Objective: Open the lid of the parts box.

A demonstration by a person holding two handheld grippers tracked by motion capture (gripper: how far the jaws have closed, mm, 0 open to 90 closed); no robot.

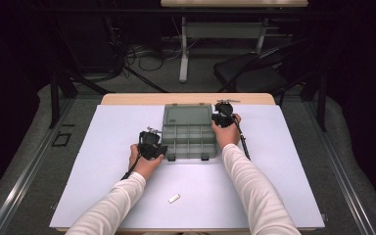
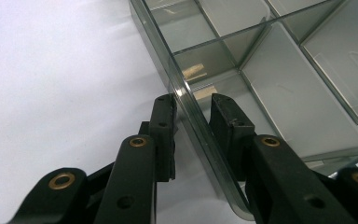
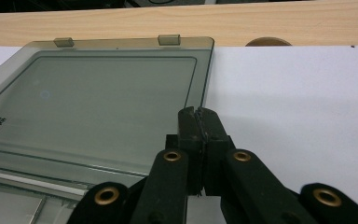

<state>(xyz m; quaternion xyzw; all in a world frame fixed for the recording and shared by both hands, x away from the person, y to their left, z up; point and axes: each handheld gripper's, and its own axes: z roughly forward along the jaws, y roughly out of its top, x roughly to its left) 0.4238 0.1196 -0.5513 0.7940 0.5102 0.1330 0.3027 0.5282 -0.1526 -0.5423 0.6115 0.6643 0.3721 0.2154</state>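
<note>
A clear grey compartment box [image 1: 190,143] lies open mid-table, its lid [image 1: 187,115] folded flat behind it. My left gripper [image 1: 162,151] is at the box's front-left corner. In the left gripper view it [image 2: 195,105] is open, straddling the side wall [image 2: 158,42]: one jaw outside, one inside an empty compartment. My right gripper [image 1: 217,120] is at the lid's right edge. In the right gripper view it [image 3: 196,114] is shut, tips right at the edge of the lid [image 3: 98,102], nothing visible between the jaws.
A white sheet [image 1: 284,161] covers the wooden table [image 1: 186,99]. A small white piece [image 1: 174,198] lies near the front edge. Beyond the table stand a dark chair [image 1: 254,68] and a desk frame with cables on the floor.
</note>
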